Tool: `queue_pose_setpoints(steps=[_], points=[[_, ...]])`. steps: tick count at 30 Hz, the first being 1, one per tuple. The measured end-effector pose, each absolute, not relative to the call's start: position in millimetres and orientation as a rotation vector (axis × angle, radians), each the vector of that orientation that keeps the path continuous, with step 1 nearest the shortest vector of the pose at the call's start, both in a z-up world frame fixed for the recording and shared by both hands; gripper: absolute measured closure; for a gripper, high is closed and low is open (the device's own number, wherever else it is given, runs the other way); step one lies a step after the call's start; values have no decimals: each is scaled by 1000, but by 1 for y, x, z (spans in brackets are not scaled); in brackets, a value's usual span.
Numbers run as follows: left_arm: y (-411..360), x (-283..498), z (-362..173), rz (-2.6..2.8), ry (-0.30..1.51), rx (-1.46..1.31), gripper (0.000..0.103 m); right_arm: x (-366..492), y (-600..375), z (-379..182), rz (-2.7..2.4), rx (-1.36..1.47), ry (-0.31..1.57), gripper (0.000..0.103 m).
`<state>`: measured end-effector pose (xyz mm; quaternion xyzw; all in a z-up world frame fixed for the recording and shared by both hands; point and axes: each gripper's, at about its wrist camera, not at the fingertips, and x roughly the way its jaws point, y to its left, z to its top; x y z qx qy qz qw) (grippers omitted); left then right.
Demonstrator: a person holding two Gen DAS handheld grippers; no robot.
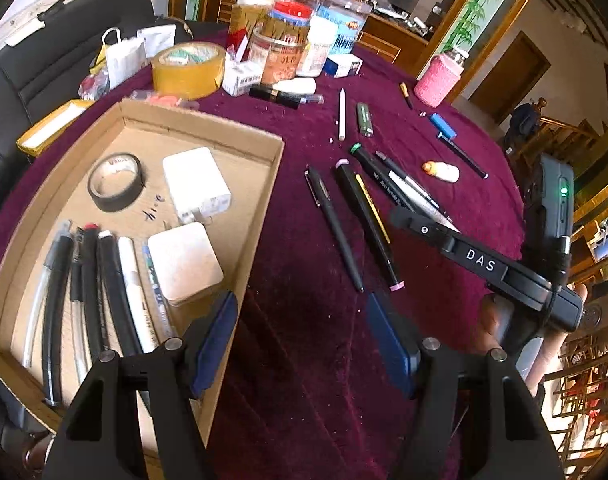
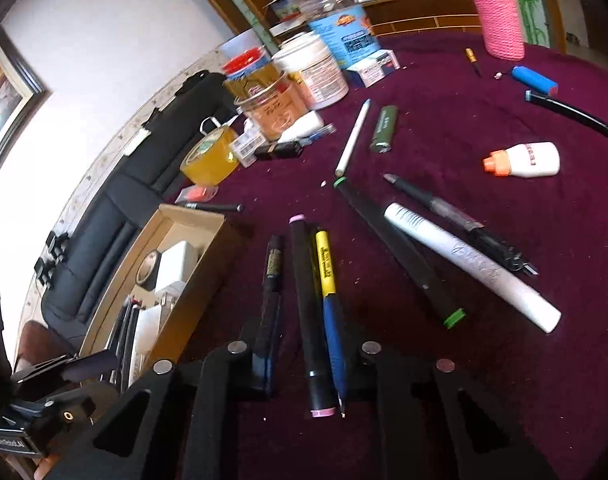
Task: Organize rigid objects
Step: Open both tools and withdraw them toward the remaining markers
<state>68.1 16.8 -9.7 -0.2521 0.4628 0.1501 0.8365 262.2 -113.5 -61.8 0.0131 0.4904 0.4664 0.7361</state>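
Observation:
A cardboard tray (image 1: 240, 140) on the maroon tablecloth holds a black tape roll (image 1: 115, 182), two white adapters (image 1: 196, 184) and several pens (image 1: 104, 292). My left gripper (image 1: 304, 344) is open and empty, above the cloth by the tray's right wall. Loose pens lie on the cloth: a black pen (image 1: 336, 232), a pink-capped marker (image 2: 310, 312) and a yellow-blue pen (image 2: 330, 300). My right gripper (image 2: 308, 356) is open, low over the cloth, with the pink-capped marker and the yellow-blue pen between its fingers. The tray (image 2: 192, 216) is to its left.
Further out lie a green-capped marker (image 2: 400, 252), a white marker (image 2: 468, 264), a clear pen (image 2: 456, 220), a white stick (image 2: 354, 136), a green lighter (image 2: 384, 128), a small white bottle (image 2: 528, 160) and a blue lighter (image 2: 534, 80). Jars (image 1: 288, 36), yellow tape (image 1: 188, 68) and a pink bottle (image 1: 440, 80) stand at the back.

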Motion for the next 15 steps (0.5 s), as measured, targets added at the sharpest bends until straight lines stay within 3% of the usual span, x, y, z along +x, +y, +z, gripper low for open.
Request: queue_pose_setpoints(steps=[15], points=[[22,76,-21,303,1006,-557,37,246,-87,-78,942,-171,1016,80]])
